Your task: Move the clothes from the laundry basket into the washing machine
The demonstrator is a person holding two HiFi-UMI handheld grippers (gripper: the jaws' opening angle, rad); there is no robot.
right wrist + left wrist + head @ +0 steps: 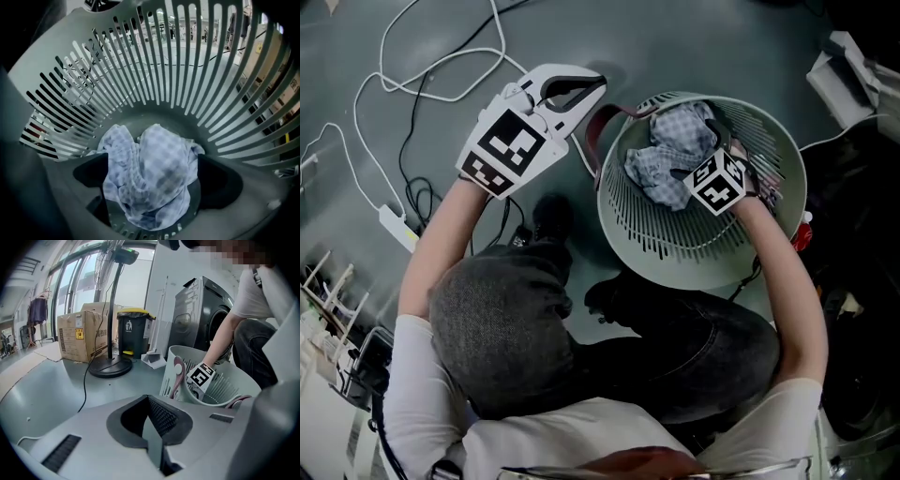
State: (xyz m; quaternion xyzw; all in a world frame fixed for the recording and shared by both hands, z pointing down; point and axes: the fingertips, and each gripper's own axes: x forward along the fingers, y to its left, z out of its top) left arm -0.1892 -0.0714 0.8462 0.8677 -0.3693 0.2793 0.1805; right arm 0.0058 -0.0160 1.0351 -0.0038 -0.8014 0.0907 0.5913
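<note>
A pale green slatted laundry basket (614, 220) stands on the grey floor in front of the person's knees. In it lies a crumpled blue-and-white checked cloth (675, 141). My right gripper (712, 159) points steeply down inside the basket. In the right gripper view its jaws stand wide open, and the checked cloth (150, 173) bulges up between its dark pads (220, 183), above the basket's floor. My left gripper (598, 86) hovers over the floor left of the basket, shut and empty. The dark washing machine (201, 315) stands behind the basket (176, 357).
White and black cables (422, 94) and a power strip (398, 228) lie on the floor at the left. In the left gripper view a fan stand (110, 366), a dark bin (131, 331) and a cardboard box (79, 336) stand beyond.
</note>
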